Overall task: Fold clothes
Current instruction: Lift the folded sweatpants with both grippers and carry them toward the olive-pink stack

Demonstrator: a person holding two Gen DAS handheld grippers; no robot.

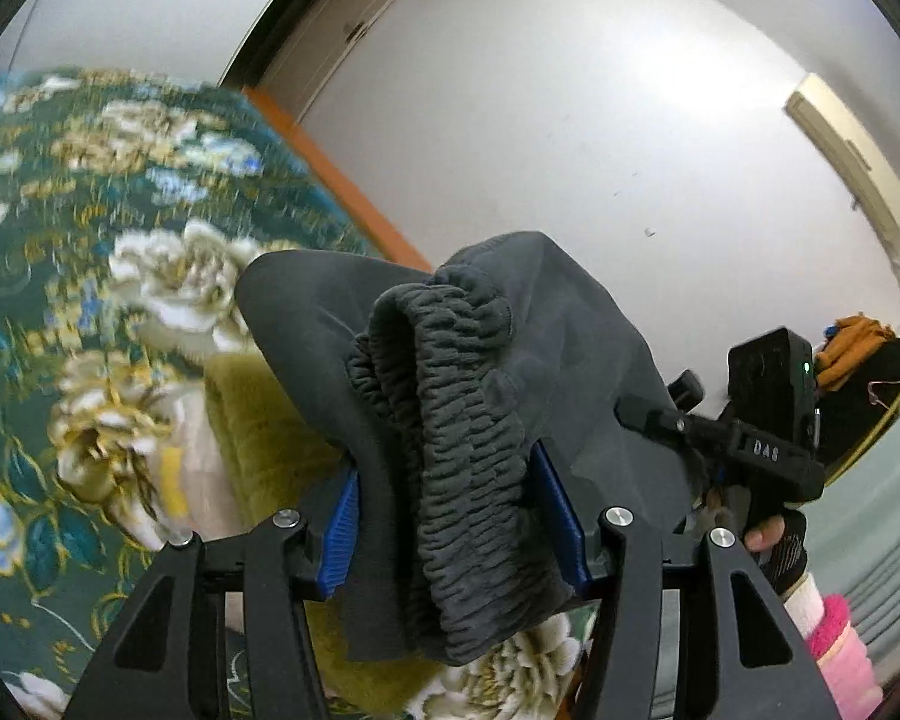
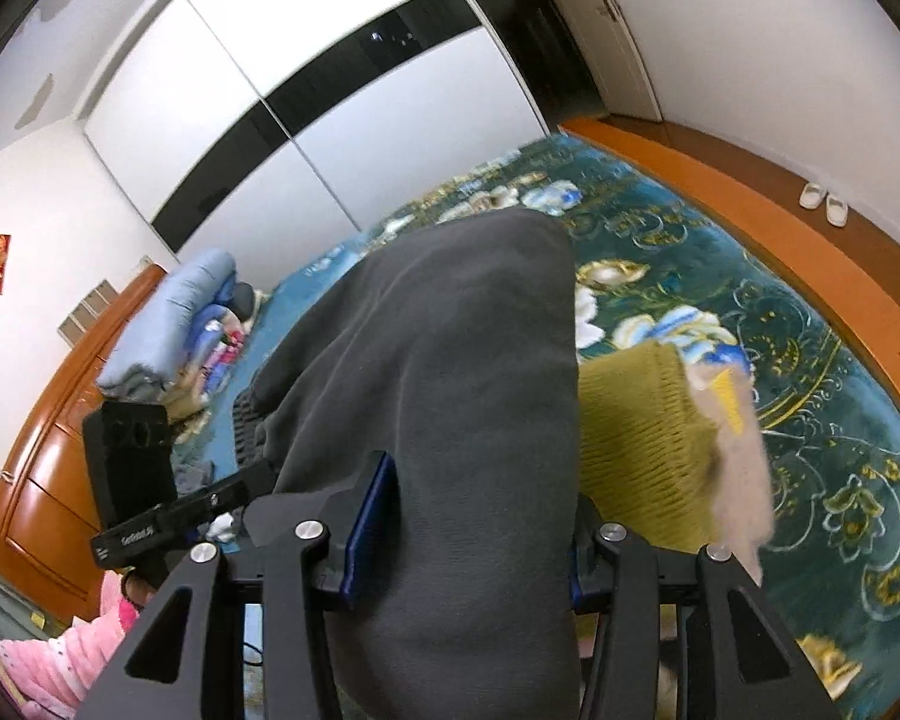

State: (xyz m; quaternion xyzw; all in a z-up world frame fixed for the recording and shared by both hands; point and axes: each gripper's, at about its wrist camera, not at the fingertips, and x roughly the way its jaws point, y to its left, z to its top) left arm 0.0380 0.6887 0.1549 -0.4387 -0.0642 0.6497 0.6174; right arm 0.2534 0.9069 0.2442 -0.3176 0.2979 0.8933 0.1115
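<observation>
Both the left hand-held gripper (image 1: 450, 516) and the right hand-held gripper (image 2: 468, 516) are clamped on the grey trousers (image 2: 450, 360), lifted above the bed (image 2: 780, 360), probably to stretch them flat for folding.

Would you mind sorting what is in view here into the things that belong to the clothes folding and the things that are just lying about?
Belongs to the job:
- dark grey garment, held up by both grippers
- left gripper, shut on its ribbed waistband
- right gripper, shut on the cloth
- olive knit garment on the bed

Just lying about:
- floral bedspread
- pile of bedding
- white shoes
- wardrobe
</observation>
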